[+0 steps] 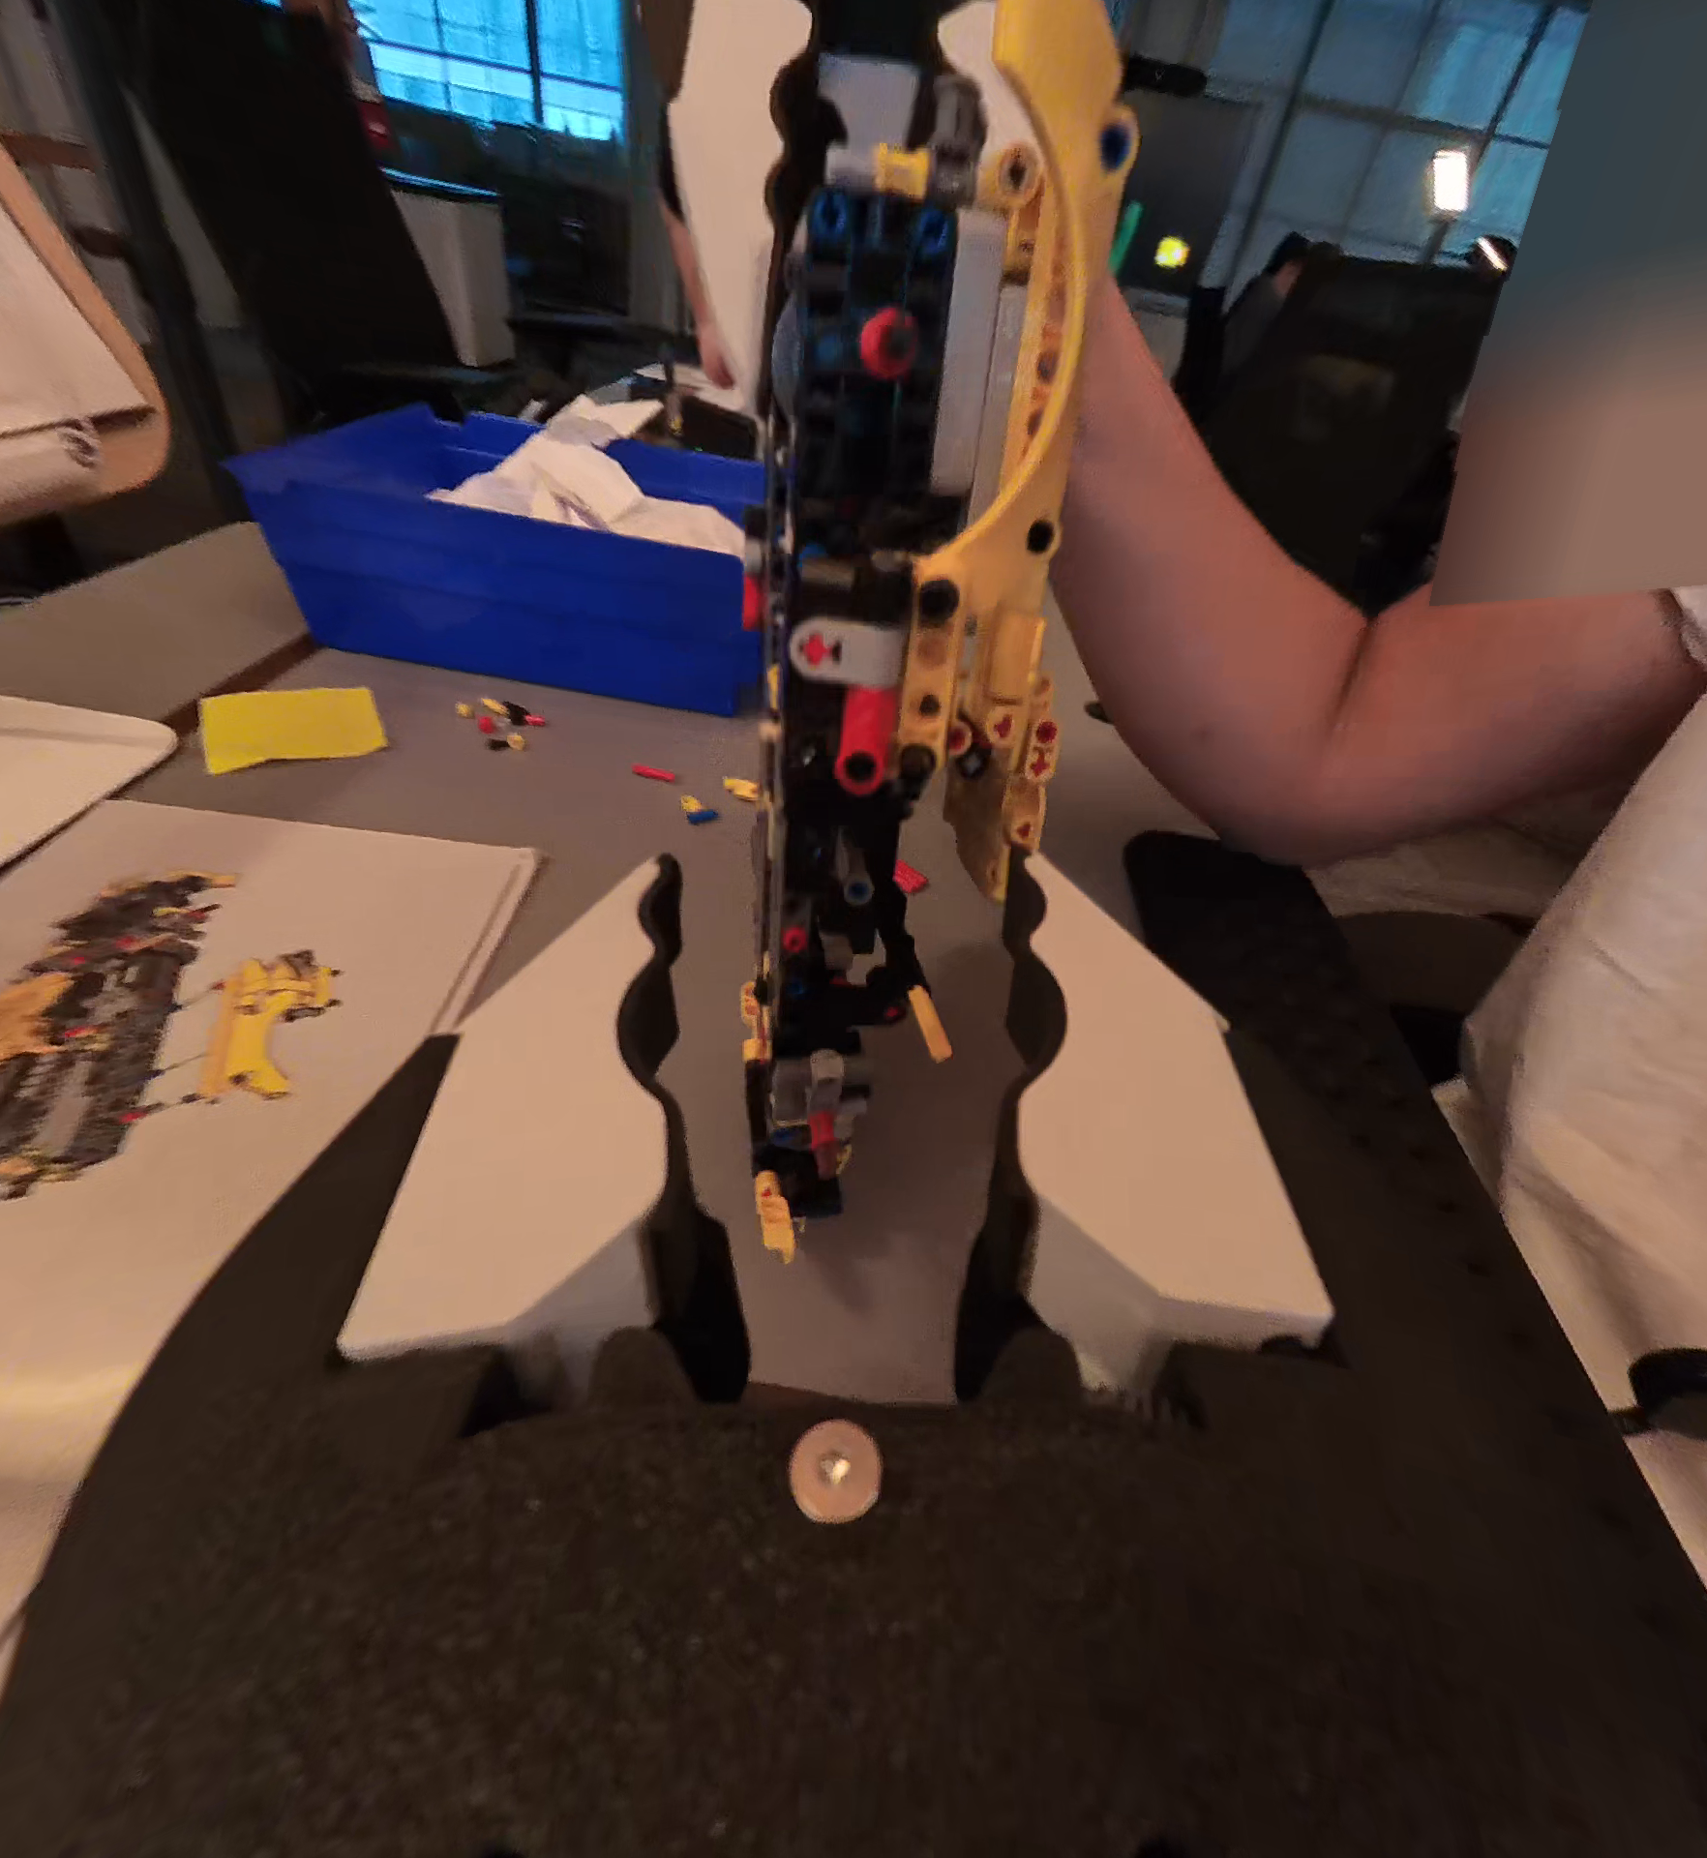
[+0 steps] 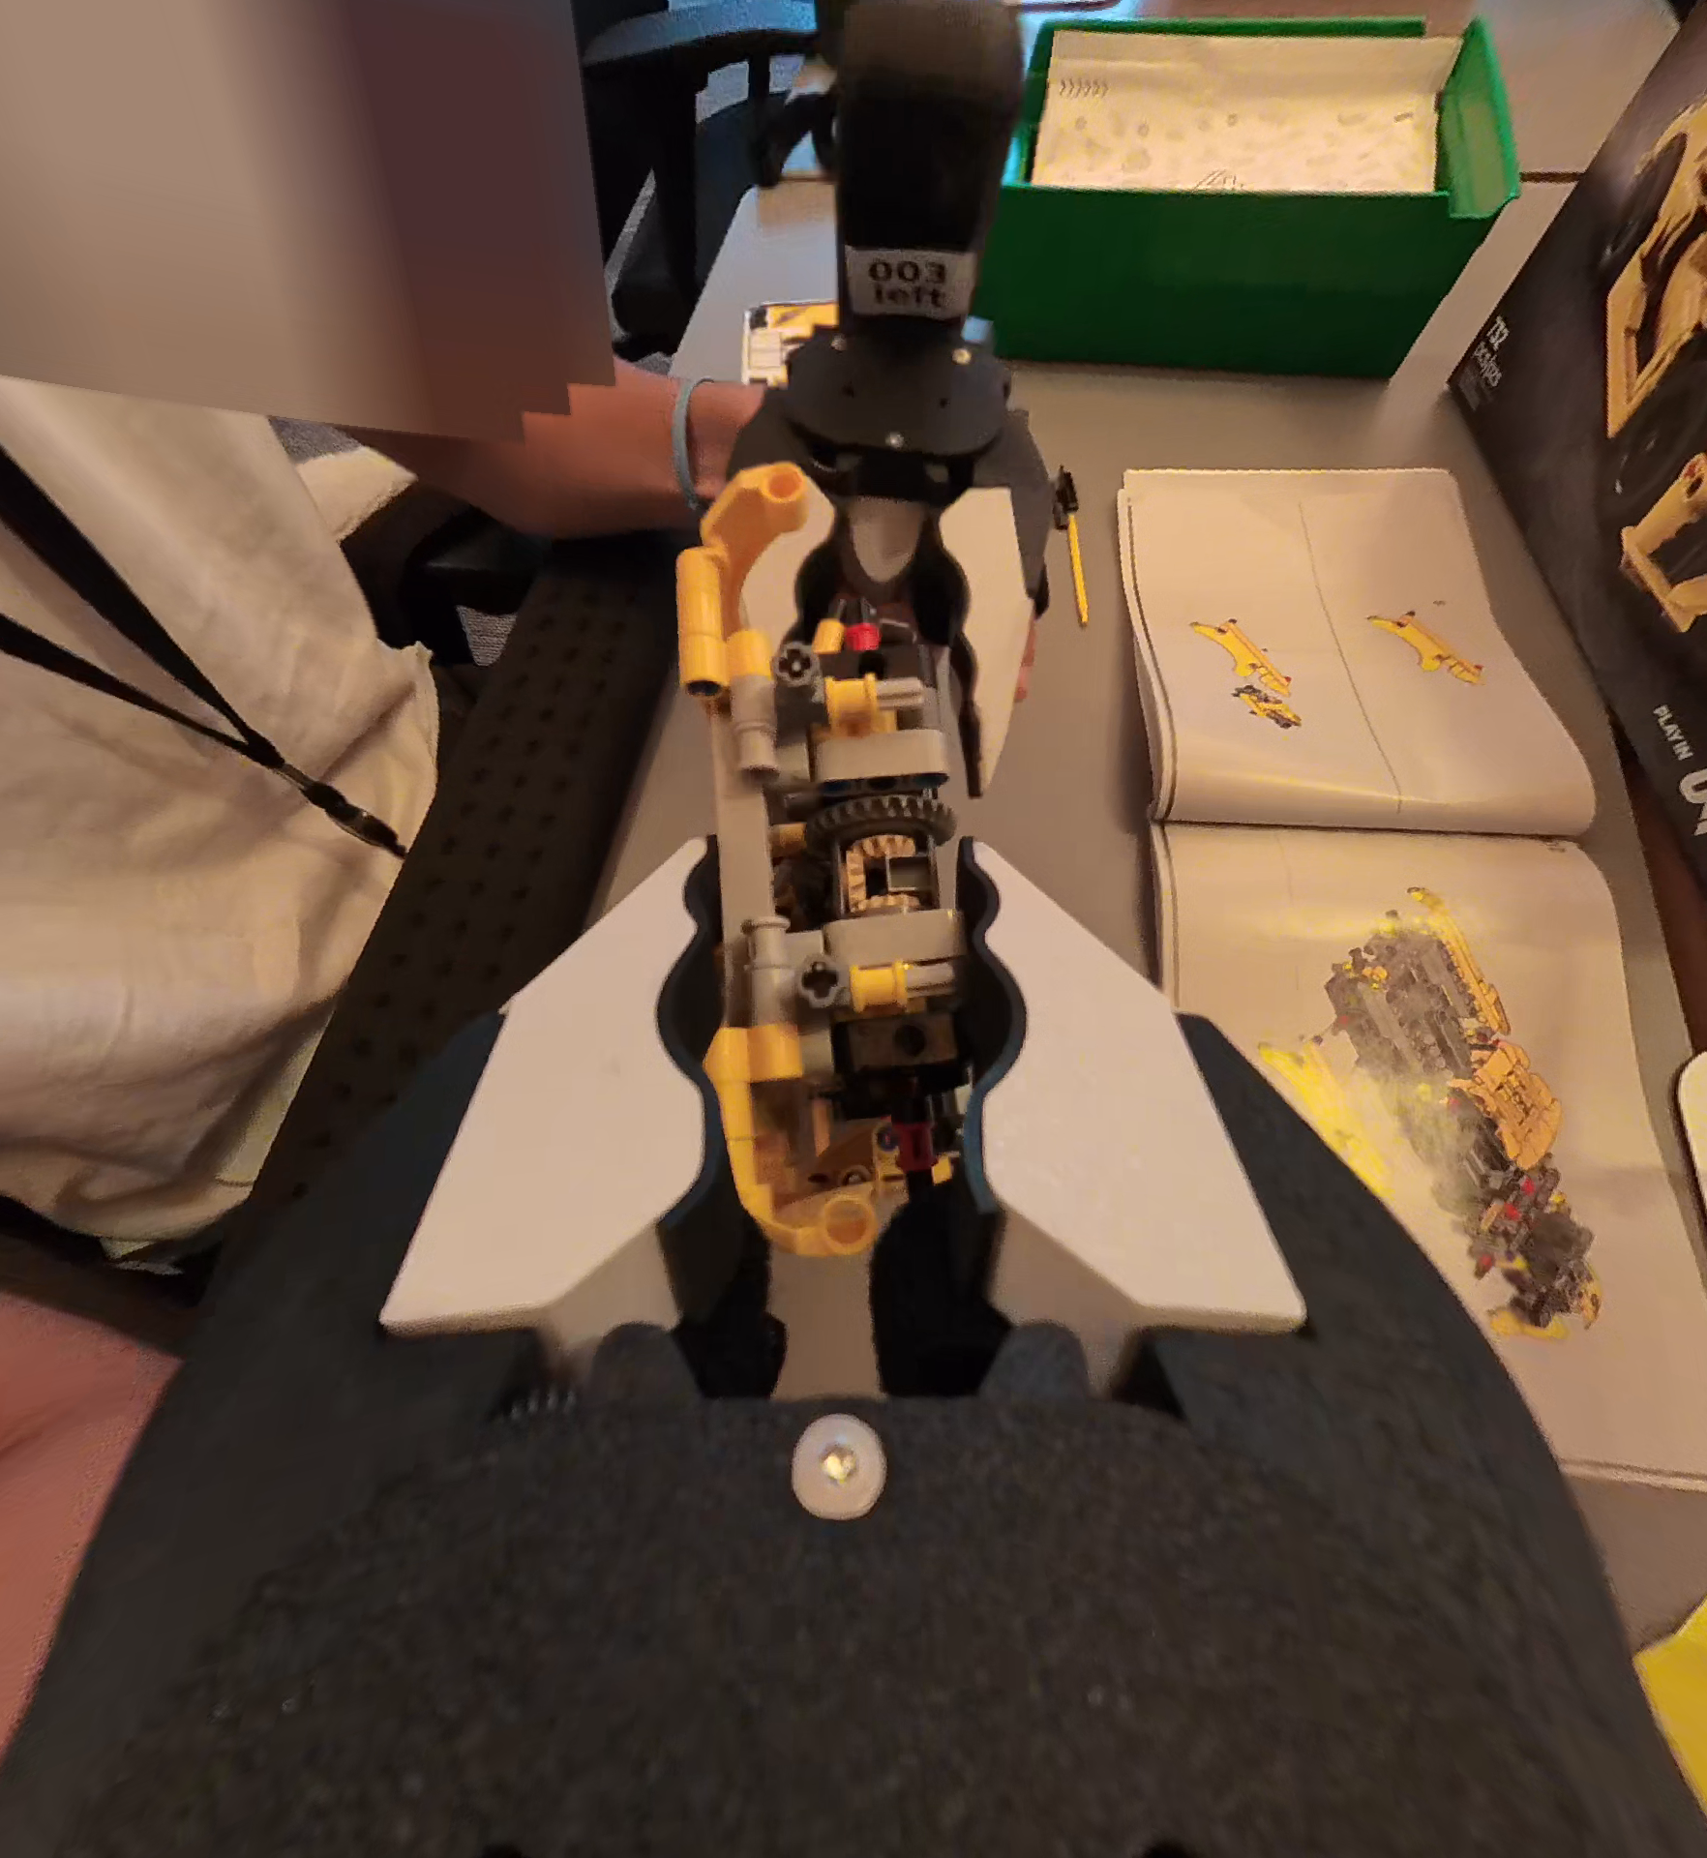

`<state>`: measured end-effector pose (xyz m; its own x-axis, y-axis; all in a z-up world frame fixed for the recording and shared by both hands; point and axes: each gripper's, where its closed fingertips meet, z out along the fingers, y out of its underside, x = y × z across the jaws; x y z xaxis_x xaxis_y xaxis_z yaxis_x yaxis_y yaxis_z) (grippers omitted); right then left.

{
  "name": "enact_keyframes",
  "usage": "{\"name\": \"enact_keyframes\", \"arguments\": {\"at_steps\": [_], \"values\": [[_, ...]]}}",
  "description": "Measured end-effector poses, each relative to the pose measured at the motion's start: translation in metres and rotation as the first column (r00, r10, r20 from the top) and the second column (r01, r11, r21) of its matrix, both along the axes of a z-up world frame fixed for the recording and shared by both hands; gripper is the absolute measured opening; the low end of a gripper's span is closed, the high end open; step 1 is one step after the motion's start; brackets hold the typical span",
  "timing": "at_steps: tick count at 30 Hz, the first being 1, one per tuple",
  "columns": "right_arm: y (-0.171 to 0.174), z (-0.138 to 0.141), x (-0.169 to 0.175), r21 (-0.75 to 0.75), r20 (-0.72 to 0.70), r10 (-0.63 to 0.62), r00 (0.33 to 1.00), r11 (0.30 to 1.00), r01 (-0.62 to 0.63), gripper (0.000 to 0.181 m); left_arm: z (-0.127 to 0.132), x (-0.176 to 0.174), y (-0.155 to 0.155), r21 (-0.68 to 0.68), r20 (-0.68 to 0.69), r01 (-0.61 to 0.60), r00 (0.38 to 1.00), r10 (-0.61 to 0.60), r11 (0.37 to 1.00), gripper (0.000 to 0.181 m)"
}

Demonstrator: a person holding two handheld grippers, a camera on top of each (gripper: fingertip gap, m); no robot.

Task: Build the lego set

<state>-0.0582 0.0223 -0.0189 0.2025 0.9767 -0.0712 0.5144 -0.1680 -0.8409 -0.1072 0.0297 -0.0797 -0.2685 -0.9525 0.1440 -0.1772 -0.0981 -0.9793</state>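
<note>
You're holding the lego build (image 2: 829,905) up off the table (image 2: 1101,804), a long black-and-grey chassis with yellow curved panels, gears showing mid-frame; loose pieces (image 1: 508,716) are lying scattered on the table beyond it.

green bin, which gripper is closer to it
Left. The left gripper is at the far end of the lego model, just in front of the green bin. The right gripper is at the model's near end, farther from the bin.
</note>
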Motion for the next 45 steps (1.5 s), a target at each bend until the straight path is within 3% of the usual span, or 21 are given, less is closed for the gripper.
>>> {"name": "enact_keyframes", "arguments": {"at_steps": [6, 12, 18, 21, 26, 33, 39, 45], "values": [[-0.034, -0.003, 0.009, 0.148, -0.022, -0.008, 1.0, 0.989, 0.011, 0.044, -0.02, 0.015, -0.029, 0.034, -0.036, 0.111, 0.993, -0.11, 0.993, 0.067], [-0.068, -0.008, -0.002, 0.302, 0.031, 0.02, 0.999, 0.953, -0.029, 0.044, -0.023, 0.026, -0.053, 0.172, -0.028, 0.18, 0.984, -0.178, 0.969, 0.064], [-0.088, -0.016, -0.008, 0.393, 0.065, 0.04, 0.997, 0.917, -0.063, 0.044, -0.03, 0.028, -0.061, 0.295, -0.023, 0.195, 0.98, -0.197, 0.936, 0.022], [-0.092, -0.021, -0.007, 0.414, 0.071, 0.021, 0.997, 0.909, -0.049, 0.045, -0.031, 0.028, -0.061, 0.304, -0.028, 0.192, 0.981, -0.192, 0.933, 0.021], [-0.091, -0.029, 0.001, 0.401, 0.074, -0.078, 0.994, 0.915, 0.042, 0.05, -0.035, 0.028, -0.059, 0.41, -0.045, 0.108, 0.994, -0.099, 0.906, 0.019], [-0.076, -0.065, 0.016, 0.372, 0.03, -0.249, 0.968, 0.902, 0.221, 0.063, -0.047, 0.005, -0.034, 0.614, -0.117, -0.046, 0.982, 0.148, 0.788, 0.017], [-0.076, -0.093, -0.006, 0.23, -0.09, -0.21, 0.974, 0.947, 0.225, 0.051, -0.064, -0.028, -0.028, 0.685, -0.194, -0.059, 0.946, 0.26, 0.726, 0.016], [-0.071, -0.115, -0.023, 0.193, -0.071, -0.16, 0.985, 0.966, 0.171, 0.052, -0.073, -0.051, -0.026, 0.74, -0.216, -0.062, 0.921, 0.325, 0.669, 0.014]]}}
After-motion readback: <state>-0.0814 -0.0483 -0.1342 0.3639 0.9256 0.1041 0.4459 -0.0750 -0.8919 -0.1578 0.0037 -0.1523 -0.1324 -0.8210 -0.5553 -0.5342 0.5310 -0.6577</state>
